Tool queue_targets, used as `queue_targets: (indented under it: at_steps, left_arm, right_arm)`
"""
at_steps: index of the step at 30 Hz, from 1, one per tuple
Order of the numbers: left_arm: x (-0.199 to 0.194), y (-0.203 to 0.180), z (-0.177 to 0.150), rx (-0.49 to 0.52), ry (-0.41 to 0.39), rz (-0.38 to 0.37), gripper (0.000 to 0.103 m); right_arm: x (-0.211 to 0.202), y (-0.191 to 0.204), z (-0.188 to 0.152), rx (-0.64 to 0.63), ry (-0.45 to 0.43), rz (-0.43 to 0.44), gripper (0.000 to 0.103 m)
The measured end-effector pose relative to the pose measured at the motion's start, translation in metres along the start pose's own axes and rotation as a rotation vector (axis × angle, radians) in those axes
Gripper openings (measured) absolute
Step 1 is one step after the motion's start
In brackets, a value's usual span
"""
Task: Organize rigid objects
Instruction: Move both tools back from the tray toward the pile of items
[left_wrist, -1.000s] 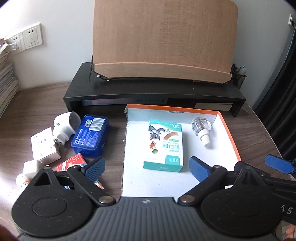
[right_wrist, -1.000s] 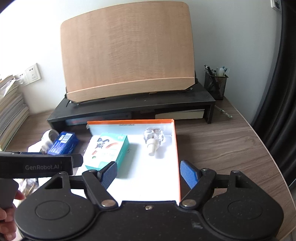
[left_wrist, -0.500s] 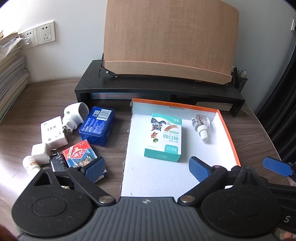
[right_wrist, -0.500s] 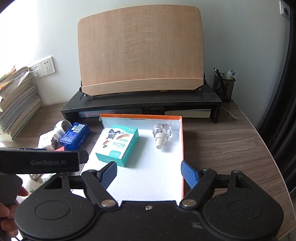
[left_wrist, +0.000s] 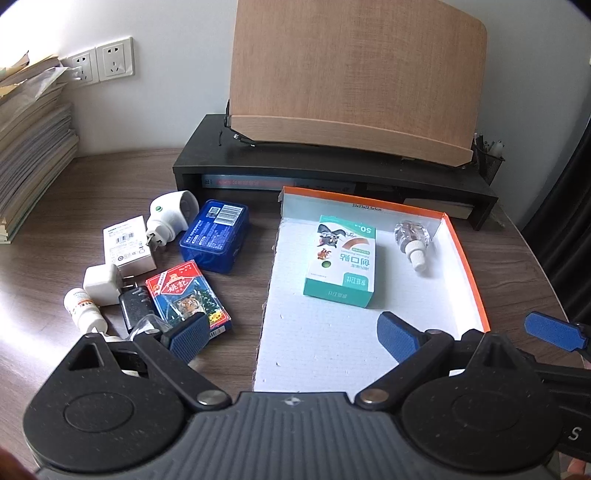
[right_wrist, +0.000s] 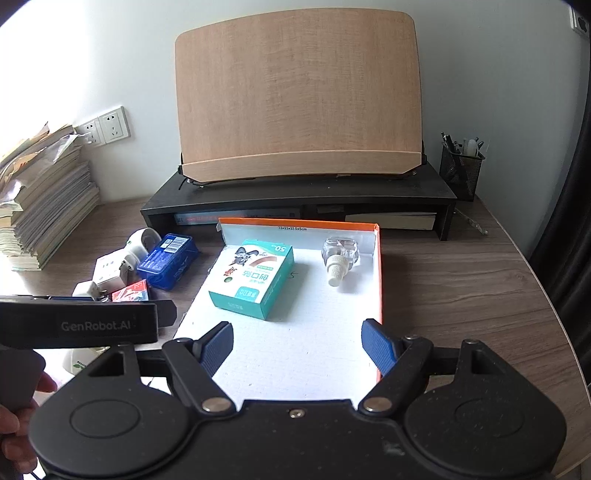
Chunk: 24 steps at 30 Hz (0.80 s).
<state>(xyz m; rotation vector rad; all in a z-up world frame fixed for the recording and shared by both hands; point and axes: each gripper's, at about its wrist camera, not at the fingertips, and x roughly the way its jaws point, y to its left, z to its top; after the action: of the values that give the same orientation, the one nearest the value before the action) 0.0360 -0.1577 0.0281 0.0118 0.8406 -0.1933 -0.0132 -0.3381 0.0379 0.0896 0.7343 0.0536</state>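
In the left wrist view, the left gripper (left_wrist: 291, 334) is held wide open and empty over the loose items beside the white orange-rimmed cardboard tray (left_wrist: 467, 266); a black charger (left_wrist: 135, 306) is partly hidden behind its finger. In the right wrist view, the right gripper (right_wrist: 301, 345) is spread wide, empty, above the tray (right_wrist: 379, 280), where the teal plaster box (right_wrist: 255, 282) and clear plastic bottle (right_wrist: 340, 258) are laid.

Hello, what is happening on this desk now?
A person is sorting small items into an orange-edged tray. A green bandage box and a clear bottle already lie inside. The card pack, blue tin, chargers and a pill bottle wait on the desk. The left hand-held gripper and right hand-held gripper are open and empty.
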Motion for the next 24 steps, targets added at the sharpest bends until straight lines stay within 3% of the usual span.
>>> queue_targets:
  at_steps: [15, 24]
  left_arm:
    - [-0.012, 0.024, -0.009, -0.018, -0.01, -0.008, 0.101]
    - [-0.014, 0.072, -0.009, -0.033, 0.004, -0.015, 0.101]
  right_arm:
    - [-0.008, 0.026, -0.007, -0.035, 0.008, -0.005, 0.09]
    - [0.006, 0.068, -0.01, -0.026, 0.039, 0.001, 0.09]
